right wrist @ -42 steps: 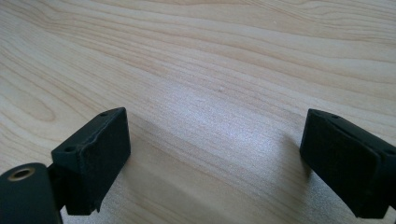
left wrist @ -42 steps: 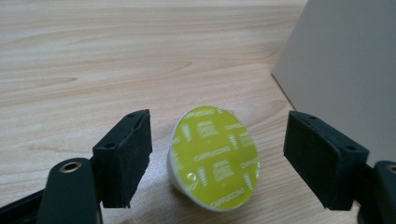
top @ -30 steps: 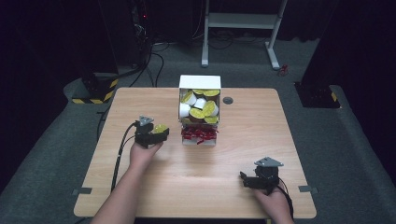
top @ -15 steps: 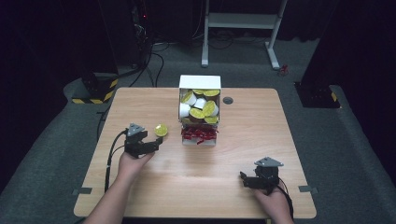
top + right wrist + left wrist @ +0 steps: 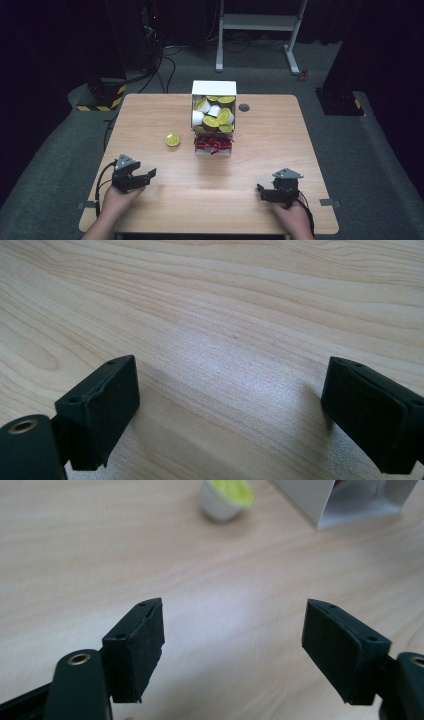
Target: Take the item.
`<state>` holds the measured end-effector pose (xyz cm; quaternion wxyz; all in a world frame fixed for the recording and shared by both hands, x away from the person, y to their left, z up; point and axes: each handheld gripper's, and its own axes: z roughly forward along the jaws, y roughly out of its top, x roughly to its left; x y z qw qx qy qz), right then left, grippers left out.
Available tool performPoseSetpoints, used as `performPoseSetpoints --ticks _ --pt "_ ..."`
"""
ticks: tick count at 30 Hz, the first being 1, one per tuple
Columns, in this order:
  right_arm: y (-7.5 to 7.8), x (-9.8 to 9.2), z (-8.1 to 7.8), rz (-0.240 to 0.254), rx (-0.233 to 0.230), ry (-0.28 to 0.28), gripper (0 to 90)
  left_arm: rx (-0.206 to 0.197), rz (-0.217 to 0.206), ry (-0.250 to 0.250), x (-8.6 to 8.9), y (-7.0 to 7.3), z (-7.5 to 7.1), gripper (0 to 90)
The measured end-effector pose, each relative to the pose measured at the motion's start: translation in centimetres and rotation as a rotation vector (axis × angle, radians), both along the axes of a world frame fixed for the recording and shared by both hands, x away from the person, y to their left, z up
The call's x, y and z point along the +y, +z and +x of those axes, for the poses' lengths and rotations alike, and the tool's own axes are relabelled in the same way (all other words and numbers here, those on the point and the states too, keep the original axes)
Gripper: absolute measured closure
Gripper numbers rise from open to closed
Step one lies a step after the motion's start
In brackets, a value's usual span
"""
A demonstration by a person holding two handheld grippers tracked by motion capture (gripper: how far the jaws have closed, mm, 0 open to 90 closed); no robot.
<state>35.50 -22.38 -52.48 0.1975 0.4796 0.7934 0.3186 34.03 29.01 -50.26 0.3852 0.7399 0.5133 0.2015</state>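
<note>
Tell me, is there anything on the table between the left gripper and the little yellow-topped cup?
Nothing: bare wood lies between the left gripper and the cup, in both the left gripper view and high view.

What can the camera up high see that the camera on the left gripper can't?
The high view takes in the whole table, both hands, the right gripper, and the open white box packed with yellow-lidded cups, with red bits at its front. The left gripper view shows its own two black pads from close up, standing apart with bare wood between them, plus the side wall of the lone cup. Both show that yellow-lidded cup standing alone on the table, apart from the left gripper, and part of the white box.
</note>
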Motion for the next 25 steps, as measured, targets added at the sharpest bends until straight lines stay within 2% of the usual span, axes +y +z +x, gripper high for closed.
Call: performPoseSetpoints --ticks 2,6,8,10,12,13,25 --pt "0.0 0.0 0.0 0.0 0.0 -0.001 8.6 0.023 0.033 -0.011 0.7 -0.5 -1.0 24.6" --pt "0.0 0.0 0.0 0.0 0.0 -0.001 8.6 0.02 0.121 -0.029 1.5 -1.3 -2.7 23.2" --pt "0.0 0.0 0.0 0.0 0.0 -0.001 8.6 0.019 0.166 -0.03 1.8 -2.1 -3.3 20.0" --pt "0.0 0.0 0.0 0.0 0.0 -0.001 8.6 0.042 0.129 -0.013 2.4 -2.7 -3.5 10.6" --pt "0.0 0.0 0.0 0.0 0.0 -0.002 8.6 0.045 0.127 0.038 2.6 -2.7 -3.6 11.4" --pt "0.0 0.0 0.0 0.0 0.0 -0.002 8.6 0.044 0.134 0.042 2.6 -2.6 -3.6 12.2" --pt "0.0 0.1 -0.1 -0.005 -0.006 -0.005 8.7 0.047 0.132 0.034 2.6 -2.7 -3.6 12.1"
